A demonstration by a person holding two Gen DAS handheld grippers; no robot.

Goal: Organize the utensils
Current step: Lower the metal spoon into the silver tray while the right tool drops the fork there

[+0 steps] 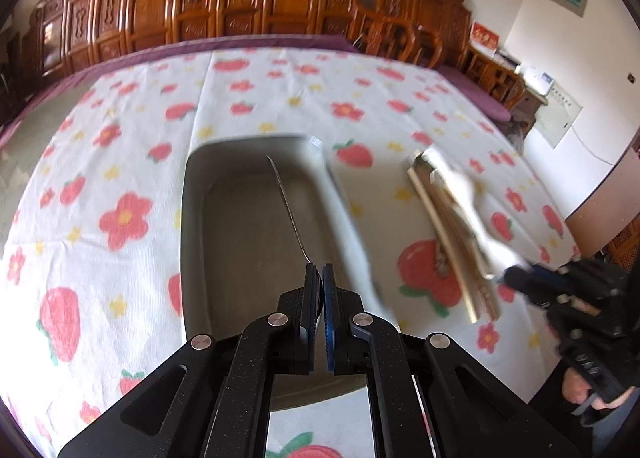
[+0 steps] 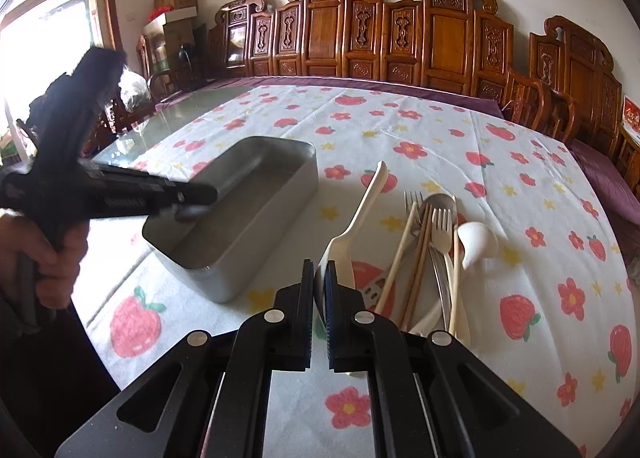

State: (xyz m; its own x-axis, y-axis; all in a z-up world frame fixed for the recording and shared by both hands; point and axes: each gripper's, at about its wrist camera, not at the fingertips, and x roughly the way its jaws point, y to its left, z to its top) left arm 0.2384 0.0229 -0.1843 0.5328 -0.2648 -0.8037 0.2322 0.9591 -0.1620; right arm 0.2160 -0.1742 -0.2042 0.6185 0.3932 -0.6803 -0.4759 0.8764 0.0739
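A grey metal tray (image 1: 192, 217) lies on the flowered tablecloth; it also shows in the right wrist view (image 2: 288, 193). My left gripper (image 1: 319, 270) is shut on a thin metal utensil (image 1: 286, 201) and holds it over the tray. My right gripper (image 2: 319, 266) is shut on a cream plastic spoon (image 2: 362, 209), held just left of the utensil pile (image 2: 432, 242). The pile has forks, chopsticks, a metal spoon and a white ladle (image 2: 478, 240). In the left wrist view the pile (image 1: 452, 225) is blurred, with the right gripper (image 1: 516, 278) at its near end.
The tablecloth (image 2: 440, 129) covers a table with a purple edge. Carved wooden chairs (image 2: 440, 33) line the far side. A glass-topped part of the table (image 2: 152, 125) lies left of the cloth. Boxes (image 2: 176, 9) stand by the window.
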